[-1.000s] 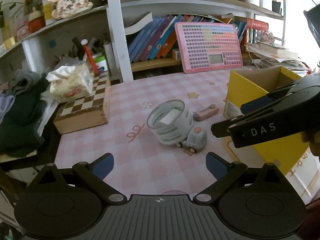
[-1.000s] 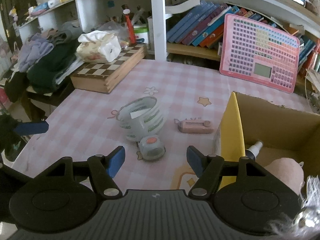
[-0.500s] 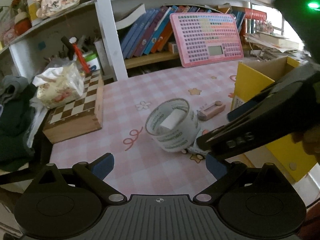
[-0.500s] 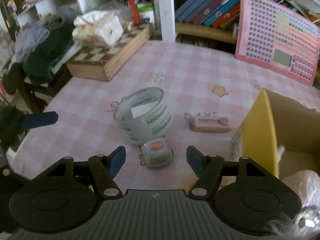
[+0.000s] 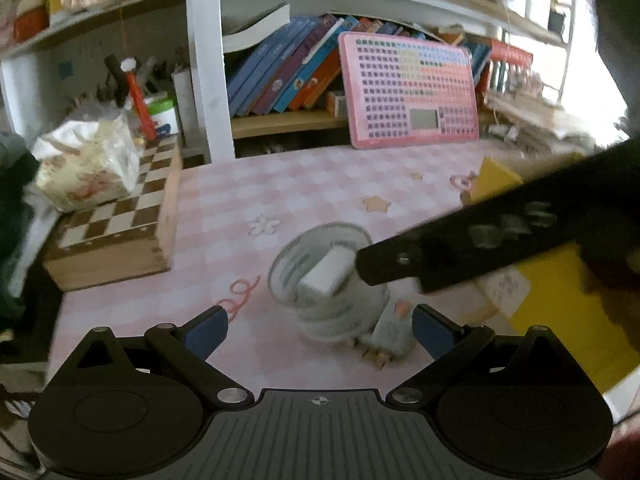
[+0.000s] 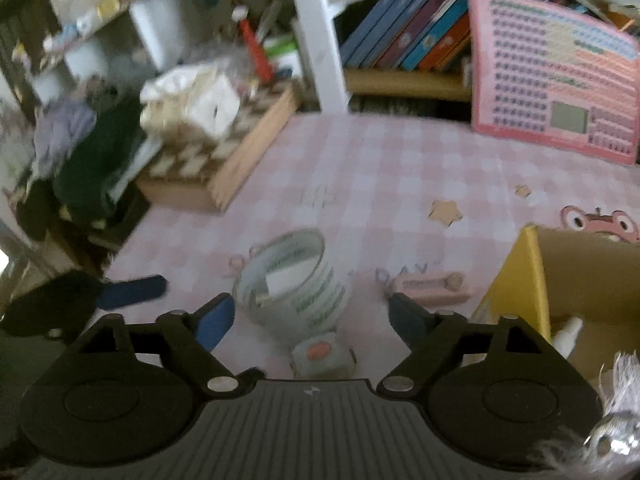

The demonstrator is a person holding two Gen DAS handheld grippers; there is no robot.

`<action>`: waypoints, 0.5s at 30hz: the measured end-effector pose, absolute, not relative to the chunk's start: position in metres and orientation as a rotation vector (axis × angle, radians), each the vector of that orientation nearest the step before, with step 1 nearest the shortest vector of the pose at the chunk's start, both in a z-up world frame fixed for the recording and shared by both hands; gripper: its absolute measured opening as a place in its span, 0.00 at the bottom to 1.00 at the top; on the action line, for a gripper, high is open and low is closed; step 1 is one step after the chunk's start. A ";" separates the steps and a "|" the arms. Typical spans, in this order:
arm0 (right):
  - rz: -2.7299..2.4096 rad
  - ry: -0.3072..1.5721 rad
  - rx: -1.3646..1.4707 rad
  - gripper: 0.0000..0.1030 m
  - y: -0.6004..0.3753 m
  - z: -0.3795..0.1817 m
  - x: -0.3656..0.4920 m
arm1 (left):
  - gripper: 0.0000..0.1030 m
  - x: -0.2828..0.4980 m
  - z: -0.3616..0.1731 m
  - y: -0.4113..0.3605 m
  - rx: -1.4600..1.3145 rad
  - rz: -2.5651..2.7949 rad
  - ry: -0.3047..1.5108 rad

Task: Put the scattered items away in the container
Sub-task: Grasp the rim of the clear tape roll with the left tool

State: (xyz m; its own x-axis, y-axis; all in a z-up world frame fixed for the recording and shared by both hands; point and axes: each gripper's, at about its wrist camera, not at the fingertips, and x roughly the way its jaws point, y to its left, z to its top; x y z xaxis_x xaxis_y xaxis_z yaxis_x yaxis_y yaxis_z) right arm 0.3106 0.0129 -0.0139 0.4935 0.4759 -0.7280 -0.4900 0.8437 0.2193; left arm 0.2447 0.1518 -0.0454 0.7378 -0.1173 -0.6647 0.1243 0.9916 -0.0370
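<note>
Tape roll [image 6: 294, 280]: lying just beside yellow box [image 6: 516, 276]; probably light, stiff, slick; taking by its wall. Right gripper [image 6: 308, 316] and left gripper [image 5: 320, 328] both gaping, carrying nothing.

Only "DAY" can be read, printed on the pink checked tablecloth [image 6: 360, 168] just at 12 o'clock of the pink comb [image 6: 434, 289]; the green lettering around the tape roll [image 6: 296, 284] is too blurred to read.

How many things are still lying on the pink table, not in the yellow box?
3: the tape roll mid-table, the small grey toy touching its near side, the pink piece beside the yellow box. More may be hidden.
</note>
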 end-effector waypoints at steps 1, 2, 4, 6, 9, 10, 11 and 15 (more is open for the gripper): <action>0.580 0.867 -0.018 0.82 0.012 -0.012 0.310 | 0.97 0.250 -0.047 0.152 -0.007 -0.138 0.733; 0.574 0.859 -0.019 0.82 0.011 -0.010 0.311 | 0.97 0.256 -0.049 0.152 -0.021 -0.142 0.741; 0.559 0.850 -0.011 0.82 0.007 -0.009 0.312 | 0.97 0.268 -0.054 0.152 -0.045 -0.143 0.756; 0.544 0.845 0.013 0.82 0.003 -0.007 0.315 | 0.97 0.278 -0.059 0.153 -0.067 -0.141 0.767; 0.529 0.835 0.033 0.82 -0.002 -0.006 0.317 | 0.97 0.291 -0.066 0.155 -0.106 -0.142 0.789; 0.525 0.834 0.035 0.82 -0.003 -0.005 0.317 | 0.97 0.294 -0.068 0.155 -0.116 -0.138 0.798; 0.522 0.834 0.037 0.82 -0.004 -0.005 0.318 | 0.97 0.297 -0.071 0.156 -0.126 -0.135 0.809; 0.511 0.840 0.047 0.82 -0.007 -0.007 0.320 | 0.96 0.306 -0.080 0.158 -0.166 -0.137 0.841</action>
State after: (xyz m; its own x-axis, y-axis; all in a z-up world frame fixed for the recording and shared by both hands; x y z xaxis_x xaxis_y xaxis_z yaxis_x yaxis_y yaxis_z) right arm 0.3198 -0.0067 -0.0070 0.5543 0.4501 -0.7001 -0.4140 0.8788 0.2371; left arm 0.3065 0.1580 -0.0802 0.6589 -0.1861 -0.7289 0.0550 0.9782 -0.2001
